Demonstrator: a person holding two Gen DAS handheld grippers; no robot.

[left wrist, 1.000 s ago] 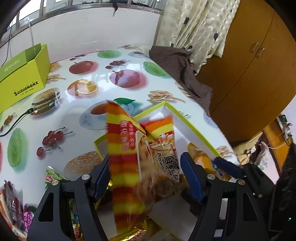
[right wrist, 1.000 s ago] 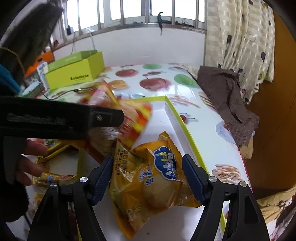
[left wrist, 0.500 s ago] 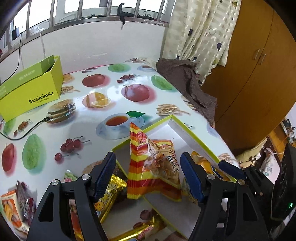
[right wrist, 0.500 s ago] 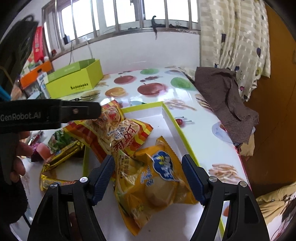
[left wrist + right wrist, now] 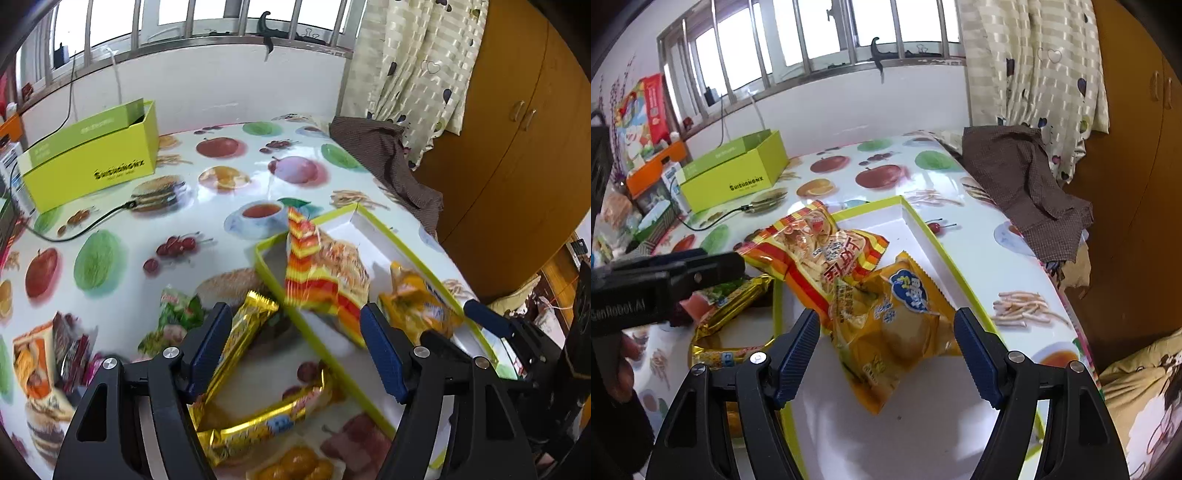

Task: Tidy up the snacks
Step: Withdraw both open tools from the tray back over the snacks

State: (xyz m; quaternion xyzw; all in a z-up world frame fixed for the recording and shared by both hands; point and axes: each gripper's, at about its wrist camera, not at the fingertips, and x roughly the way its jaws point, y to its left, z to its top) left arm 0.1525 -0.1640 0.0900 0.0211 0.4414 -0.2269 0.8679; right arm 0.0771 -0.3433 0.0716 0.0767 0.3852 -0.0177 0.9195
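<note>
Just below and between the open, empty jaws of my left hand-held gripper (image 5: pixel 295 347) lay a gold snack bar (image 5: pixel 240 336) on the desk (image 5: pixel 122 229), its long axis running away from me toward the tray (image 5: pixel 373 218). My right hand-held gripper (image 5: pixel 886 347), also apart and empty, hovered over the yellow chip bag (image 5: pixel 894 325) already in the tray, so I judged the left the nearer to the bar.

A barred window (image 5: pixel 849 33) glows above the far white wall (image 5: pixel 221 92); curtain (image 5: pixel 413 81) and wooden wardrobe (image 5: pixel 517 147) stand right.
</note>
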